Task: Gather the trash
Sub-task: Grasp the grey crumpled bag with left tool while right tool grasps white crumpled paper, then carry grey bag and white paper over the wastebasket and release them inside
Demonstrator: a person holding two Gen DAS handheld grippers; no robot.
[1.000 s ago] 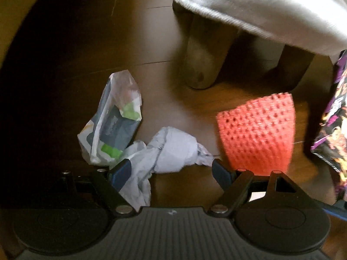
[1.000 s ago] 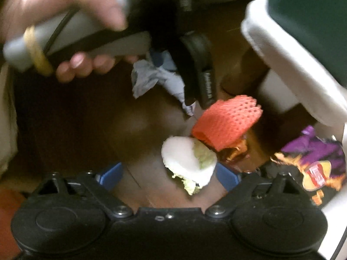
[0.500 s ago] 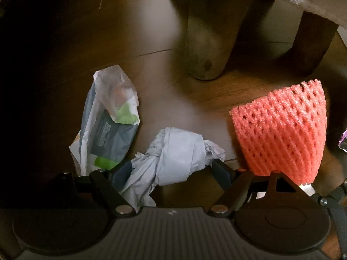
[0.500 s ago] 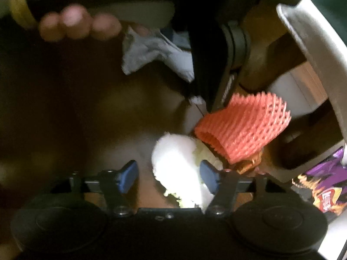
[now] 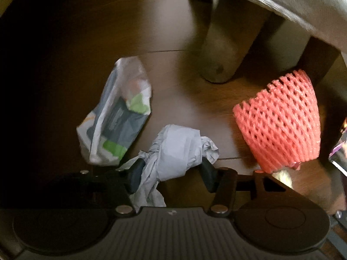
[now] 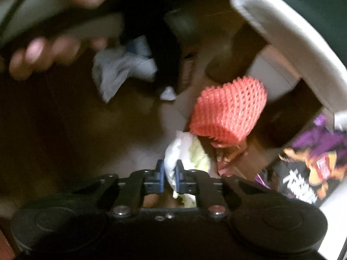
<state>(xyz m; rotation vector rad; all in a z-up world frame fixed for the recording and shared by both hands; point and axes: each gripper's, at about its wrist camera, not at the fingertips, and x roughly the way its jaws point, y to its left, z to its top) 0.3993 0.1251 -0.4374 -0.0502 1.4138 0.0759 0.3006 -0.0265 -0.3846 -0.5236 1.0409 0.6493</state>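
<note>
In the left wrist view, the left gripper (image 5: pixel 171 173) is sitting low in the frame with its two dark fingers closing against either side of a crumpled grey-white paper wad (image 5: pixel 175 151), gripping it just above the dark wooden floor (image 5: pixel 86 43). A tail of the paper is hanging down past the left finger toward the gripper body. Just beside the wad, toward the left centre of the frame, a flattened plastic wrapper (image 5: pixel 117 117) with grey and green print is lying on the floor. At the right centre, a red foam fruit net (image 5: pixel 279 121) is standing on the floor, well apart from the wad. A wooden furniture leg (image 5: pixel 225 52) is rising in the upper middle, under a pale cushion edge (image 5: pixel 282 0) at the upper right.

In the blurred right wrist view, the right gripper (image 6: pixel 169 174) is pinching a white-and-pale-green wrapper (image 6: pixel 186 151) between its narrowly spaced blue pads at the lower centre. The red foam net (image 6: pixel 229 110) is sitting just above and right of it, with a shiny brown wrapper (image 6: pixel 229 156) touching its lower edge. A purple snack bag (image 6: pixel 312 164) is lying at the right edge. In the upper left, a hand (image 6: pixel 43 49) is wrapping around the other gripper's handle, with the paper wad (image 6: pixel 121 69) showing below it.
</note>
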